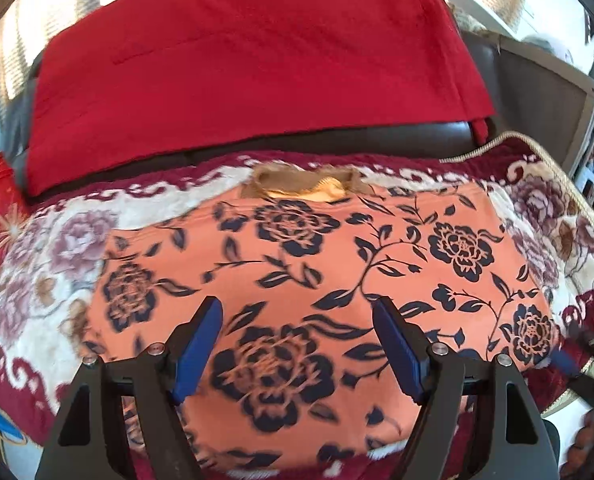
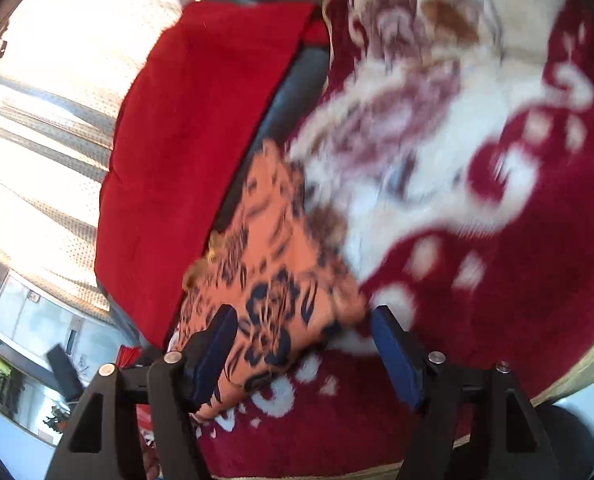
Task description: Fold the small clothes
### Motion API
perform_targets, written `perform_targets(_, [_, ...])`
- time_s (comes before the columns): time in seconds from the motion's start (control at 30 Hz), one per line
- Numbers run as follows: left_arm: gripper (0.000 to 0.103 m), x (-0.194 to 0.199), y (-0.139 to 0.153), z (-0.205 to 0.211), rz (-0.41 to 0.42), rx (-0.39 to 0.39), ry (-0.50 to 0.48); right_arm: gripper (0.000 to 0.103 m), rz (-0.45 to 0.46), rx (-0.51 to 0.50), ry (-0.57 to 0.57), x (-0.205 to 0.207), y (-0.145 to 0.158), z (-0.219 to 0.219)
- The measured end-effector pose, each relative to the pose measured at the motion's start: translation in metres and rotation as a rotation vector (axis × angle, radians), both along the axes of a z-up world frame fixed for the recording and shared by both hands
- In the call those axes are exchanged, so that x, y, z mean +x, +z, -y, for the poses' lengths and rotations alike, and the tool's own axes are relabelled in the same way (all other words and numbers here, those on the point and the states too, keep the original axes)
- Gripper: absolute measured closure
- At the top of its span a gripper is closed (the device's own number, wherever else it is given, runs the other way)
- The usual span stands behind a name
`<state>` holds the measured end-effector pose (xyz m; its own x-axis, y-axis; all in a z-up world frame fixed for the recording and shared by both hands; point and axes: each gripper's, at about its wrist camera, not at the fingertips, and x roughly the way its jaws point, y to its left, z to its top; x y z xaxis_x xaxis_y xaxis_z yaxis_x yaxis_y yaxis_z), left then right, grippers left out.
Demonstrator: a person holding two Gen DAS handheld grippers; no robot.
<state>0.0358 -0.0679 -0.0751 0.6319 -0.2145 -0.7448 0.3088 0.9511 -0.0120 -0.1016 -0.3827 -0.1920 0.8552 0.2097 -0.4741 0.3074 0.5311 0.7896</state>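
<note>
Now: both tongs spread wide, gripping nothing | left gripper (image 1: 297, 344) above orange navy-flowered cloth garment (image 1: 305, 264) | right gripper (image 2: 301, 344) straddling garment corner | pinch edge squarely, fold flat on maroon-and-cream plush floral blanket (image 1: 37, 280).

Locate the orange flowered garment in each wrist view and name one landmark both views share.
Left wrist: orange flowered garment fills the centre, spread flat on the plush blanket.
Right wrist: it runs lower centre-left, blurred.
Shared landmark: the red cushion behind it.
</note>
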Motion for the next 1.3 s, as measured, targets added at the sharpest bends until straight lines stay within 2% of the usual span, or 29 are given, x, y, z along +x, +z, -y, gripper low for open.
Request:
perform_targets(0.07, [0.025,0.014,-0.025,0.010,-0.061,0.056,0.008,0.030,0.029,-0.010,0.021,0.002,0.013,0.015])
perform_targets(0.13, [0.023,0.021,-0.045,0.013,-0.114,0.085,0.017,0.030,0.036,-0.028,0.096,0.016,0.036,0.030])
perform_targets(0.23, [0.021,0.015,-0.047,0.016,-0.053,0.116,0.019,0.030,0.033,-0.092,0.196,0.051,0.047,0.041])
perform_targets(0.37, [0.021,0.019,-0.046,0.014,-0.073,0.104,0.024,0.030,-0.031,-0.122,0.353,0.135,0.038,0.043])
perform_targets(0.43, [0.020,0.021,-0.046,0.014,-0.076,0.106,0.020,0.030,-0.101,-0.147,0.365,0.176,0.029,0.043])
perform_targets(0.53, [0.019,0.021,-0.046,0.012,-0.081,0.098,0.014,0.031,-0.182,-0.103,0.427,0.216,0.006,0.042])
perform_targets(0.57, [0.019,0.023,-0.047,0.013,-0.083,0.095,0.012,0.039,-0.206,-0.105,0.437,0.224,-0.002,0.040])
perform_targets(0.6, [0.019,0.025,-0.048,0.012,-0.086,0.090,0.011,0.069,-0.203,-0.131,0.452,0.228,-0.001,0.036])
perform_targets(0.63, [0.018,0.025,-0.048,0.012,-0.087,0.087,0.011,0.086,-0.209,-0.161,0.486,0.234,0.004,0.028])
perform_targets(0.77, [0.017,0.028,-0.049,0.009,-0.086,0.075,0.006,0.089,-0.193,-0.445,0.428,0.222,0.042,0.001])
perform_targets(0.8, [0.017,0.027,-0.049,0.009,-0.084,0.072,0.006,0.089,-0.206,-0.483,0.407,0.221,0.042,-0.002])
perform_targets(0.87, [0.016,0.027,-0.050,0.009,-0.081,0.073,0.007,0.085,-0.305,-0.474,0.402,0.232,0.018,0.003])
perform_targets(0.9, [0.016,0.027,-0.050,0.010,-0.083,0.073,0.007,0.073,-0.322,-0.444,0.375,0.232,0.010,0.008])
perform_targets(0.93, [0.016,0.027,-0.050,0.010,-0.087,0.073,0.008,0.070,-0.302,-0.403,0.334,0.228,0.010,0.014])
perform_targets(0.97, [0.016,0.028,-0.050,0.008,-0.094,0.069,0.005,0.061,-0.299,-0.394,0.308,0.225,0.014,0.016])
perform_targets(1.0, [0.016,0.029,-0.050,0.007,-0.099,0.064,0.003,0.038,-0.308,-0.414,0.277,0.221,0.019,0.016])
perform_targets(1.07, [0.016,0.030,-0.050,0.007,-0.101,0.065,0.000,0.034,-0.266,-0.459,0.218,0.204,0.041,0.013])
perform_targets(1.13, [0.016,0.030,-0.051,0.007,-0.097,0.066,0.003,0.034,-0.203,-0.442,0.205,0.186,0.060,0.009])
perform_targets(1.2, [0.016,0.029,-0.051,0.009,-0.094,0.068,0.009,0.034,-0.128,-0.395,0.225,0.160,0.079,-0.003])
perform_targets(1.27, [0.016,0.028,-0.051,0.010,-0.093,0.067,0.009,0.034,-0.084,-0.339,0.276,0.147,0.085,-0.025])
perform_targets(1.3, [0.016,0.028,-0.051,0.010,-0.094,0.067,0.009,0.029,-0.057,-0.290,0.309,0.136,0.084,-0.034])
